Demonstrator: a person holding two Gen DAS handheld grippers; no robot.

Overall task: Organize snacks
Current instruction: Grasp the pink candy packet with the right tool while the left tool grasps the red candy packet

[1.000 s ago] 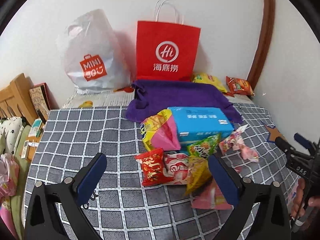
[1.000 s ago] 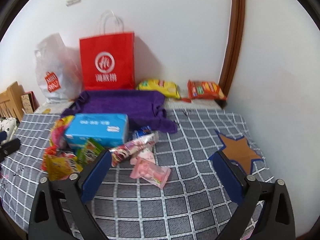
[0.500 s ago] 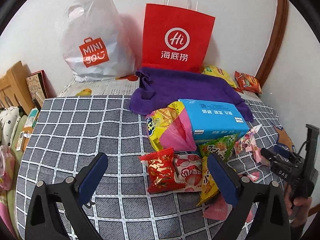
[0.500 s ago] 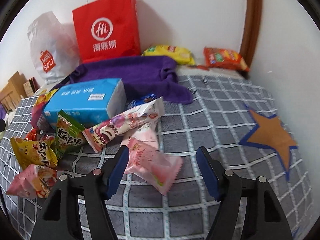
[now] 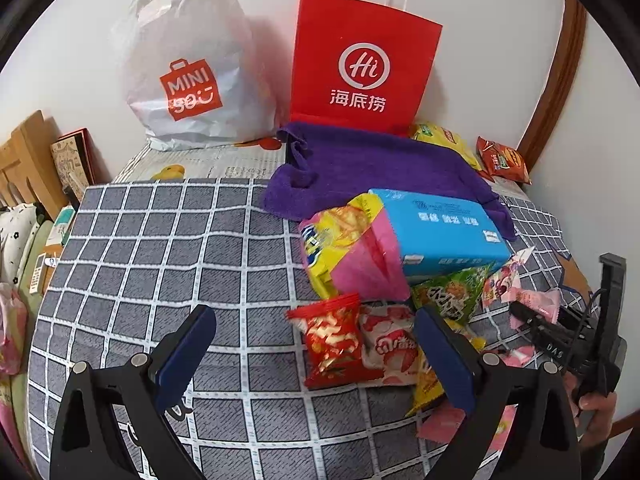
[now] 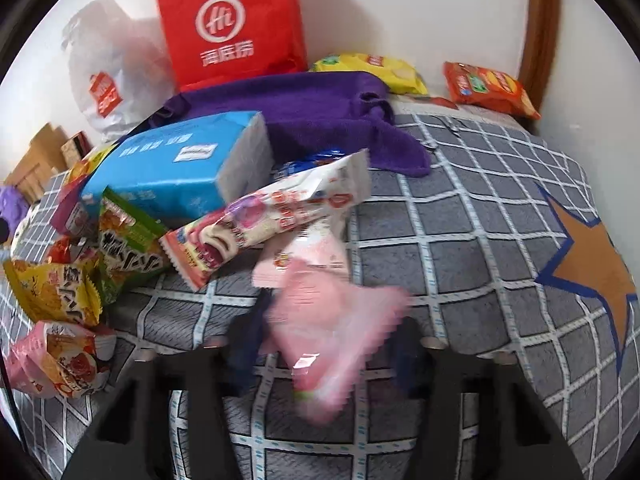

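Pink crinkle-edged plastic snack packet (image 6: 332,320) between our right tool (image 6: 324,344), jaws closing (blurred, contact unclear) | left tool (image 5: 316,352) wide open, empty, above grey checked bedcover (image 5: 160,248)

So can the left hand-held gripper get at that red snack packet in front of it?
Probably yes: the left hand-held gripper is open, the red snack packet lies between its fingers with nothing on top, though a strawberry packet touches it.

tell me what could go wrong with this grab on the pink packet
1. The right gripper is closing on the pink packet, which is soft and blurred; it may catch only a crimped edge and slip.
2. The long strawberry-roll wrapper lies over the packet's far end and could get dragged along.
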